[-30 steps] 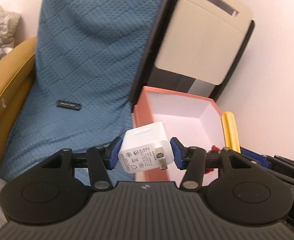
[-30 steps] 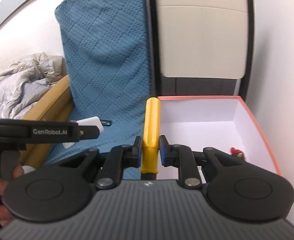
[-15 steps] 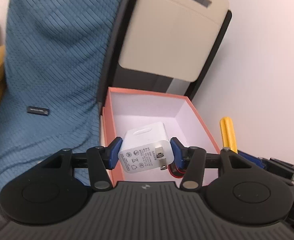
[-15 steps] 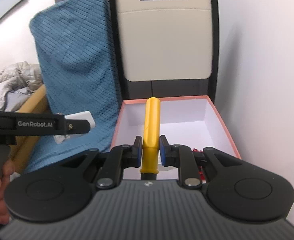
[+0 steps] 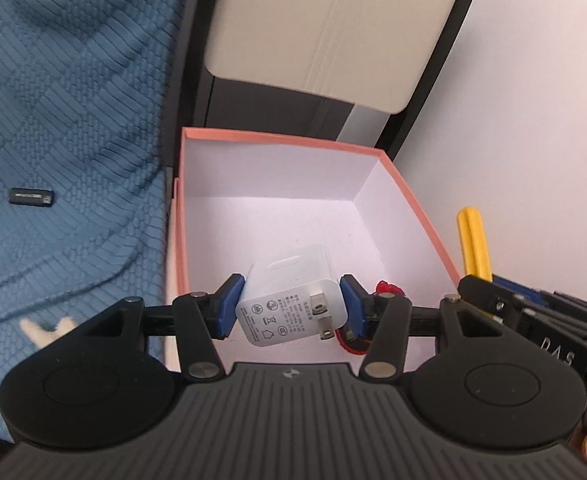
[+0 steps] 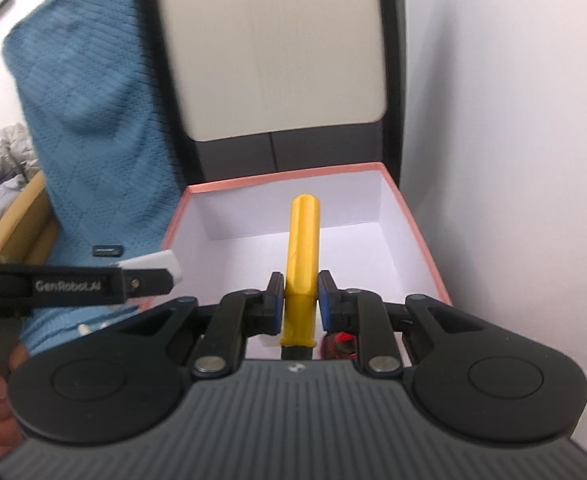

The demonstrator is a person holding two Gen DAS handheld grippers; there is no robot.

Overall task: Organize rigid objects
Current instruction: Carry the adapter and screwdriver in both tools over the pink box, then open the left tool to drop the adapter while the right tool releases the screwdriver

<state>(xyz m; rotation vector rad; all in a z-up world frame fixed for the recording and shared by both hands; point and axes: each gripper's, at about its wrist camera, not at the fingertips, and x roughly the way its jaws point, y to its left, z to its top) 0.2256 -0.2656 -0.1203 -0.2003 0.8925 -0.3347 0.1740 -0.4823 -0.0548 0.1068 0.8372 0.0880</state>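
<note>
My left gripper (image 5: 289, 306) is shut on a white plug adapter (image 5: 289, 300) and holds it over the near part of the open pink box (image 5: 277, 142), white inside. My right gripper (image 6: 300, 300) is shut on a yellow handle (image 6: 303, 248) that points into the same box (image 6: 289, 178). A red object (image 5: 387, 289) lies at the box's near right, partly hidden by the fingers; it also shows in the right wrist view (image 6: 339, 340). The yellow handle (image 5: 473, 240) and right gripper show at the right edge of the left wrist view. The left gripper with the adapter (image 6: 157, 266) shows at the left of the right wrist view.
A blue quilted blanket (image 5: 61, 120) lies left of the box with a small dark USB stick (image 5: 32, 197) on it. A beige and black chair back (image 6: 273, 60) stands behind the box. A white wall (image 6: 513, 120) is close on the right.
Both grippers have moved forward and right over the box. The adapter now hangs above the box floor, and the yellow handle reaches over the box's inside.
</note>
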